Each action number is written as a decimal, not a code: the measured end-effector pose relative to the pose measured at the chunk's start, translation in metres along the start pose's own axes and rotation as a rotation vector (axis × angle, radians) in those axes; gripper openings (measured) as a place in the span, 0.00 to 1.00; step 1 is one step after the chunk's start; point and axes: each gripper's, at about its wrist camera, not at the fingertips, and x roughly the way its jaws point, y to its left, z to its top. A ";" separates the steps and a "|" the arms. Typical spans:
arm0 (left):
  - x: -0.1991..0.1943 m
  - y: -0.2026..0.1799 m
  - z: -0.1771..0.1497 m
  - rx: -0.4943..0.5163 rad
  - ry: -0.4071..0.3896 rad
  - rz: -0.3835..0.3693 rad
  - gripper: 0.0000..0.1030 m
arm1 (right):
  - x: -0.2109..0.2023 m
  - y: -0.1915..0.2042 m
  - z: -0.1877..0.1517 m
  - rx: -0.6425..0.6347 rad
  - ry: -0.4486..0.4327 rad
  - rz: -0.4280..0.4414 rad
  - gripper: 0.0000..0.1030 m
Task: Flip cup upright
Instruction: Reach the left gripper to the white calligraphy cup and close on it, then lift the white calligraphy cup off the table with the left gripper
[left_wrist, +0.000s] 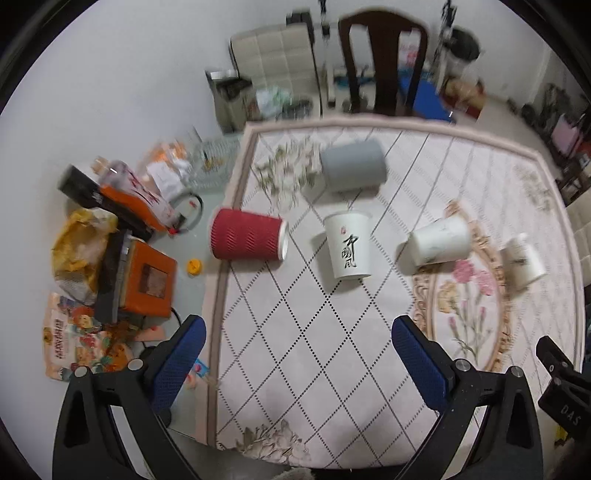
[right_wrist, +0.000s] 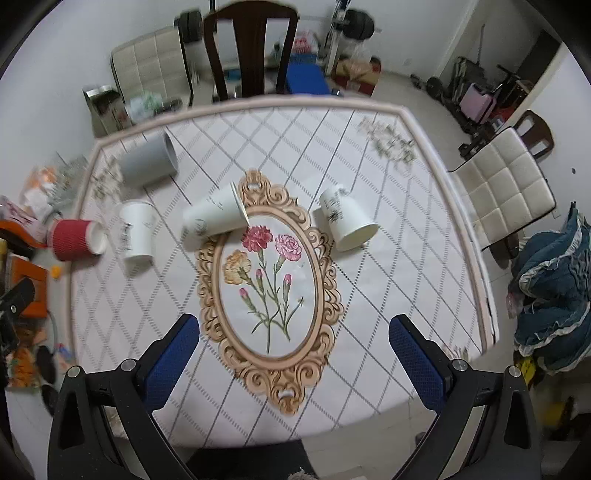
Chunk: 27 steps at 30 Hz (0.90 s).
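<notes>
Both tools, left tool (left_wrist: 297, 354) and right tool (right_wrist: 293, 354), gape empty above the desk (right_wrist: 369, 332); approach stage, next descending onto a toppled paper cup (right_wrist: 216, 216).

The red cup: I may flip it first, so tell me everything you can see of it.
The red cup looks like ripple-wall paper, with diagonal ridges on its red sleeve and a white rim and inside. It lies on its side at the left edge of the patterned table mat, mouth toward the white cups. No gripper touches it, and no other cup.
</notes>
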 end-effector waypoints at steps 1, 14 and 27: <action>0.010 -0.001 0.005 -0.004 0.021 -0.002 0.99 | 0.015 0.003 0.007 -0.011 0.014 -0.002 0.98; 0.152 -0.040 0.072 0.015 0.225 -0.065 0.91 | 0.144 0.028 0.067 -0.110 0.201 -0.006 0.82; 0.194 -0.057 0.074 0.039 0.278 -0.047 0.57 | 0.171 0.024 0.079 -0.126 0.264 -0.013 0.82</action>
